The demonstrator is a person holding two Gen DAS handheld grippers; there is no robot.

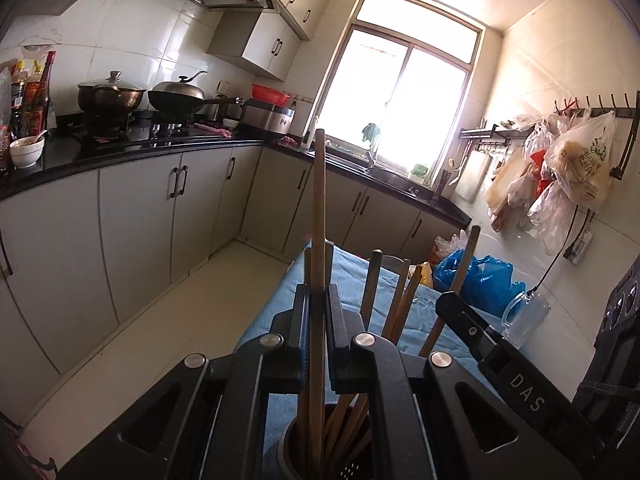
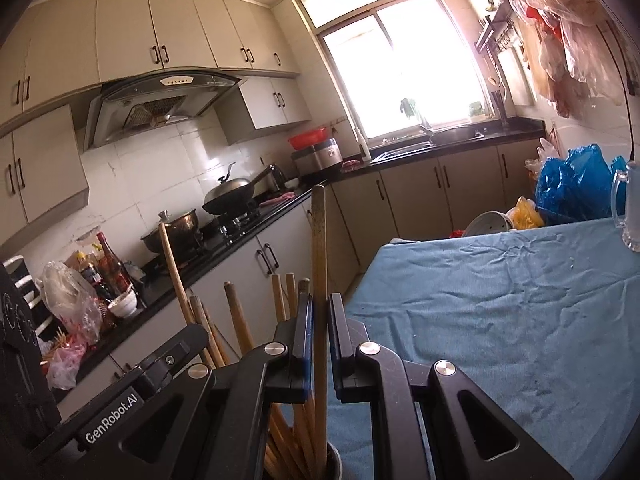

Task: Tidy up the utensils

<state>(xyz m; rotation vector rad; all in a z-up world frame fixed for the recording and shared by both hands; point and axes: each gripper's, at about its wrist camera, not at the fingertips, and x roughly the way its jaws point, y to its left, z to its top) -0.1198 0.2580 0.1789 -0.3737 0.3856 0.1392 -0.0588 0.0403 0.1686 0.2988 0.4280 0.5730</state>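
A tall wooden chopstick stands upright between the pads of my left gripper, which is shut on it. Its lower end reaches into a dark utensil holder packed with several more chopsticks. To the right, my other gripper holds a second stick over the same holder. In the right wrist view, my right gripper is shut on a worn wooden chopstick above the holder. The left gripper shows at lower left with its chopstick.
The holder stands on a table with a wrinkled blue cloth. A glass mug, blue plastic bags and a metal bowl sit at its far end. The black counter with pots runs along the left.
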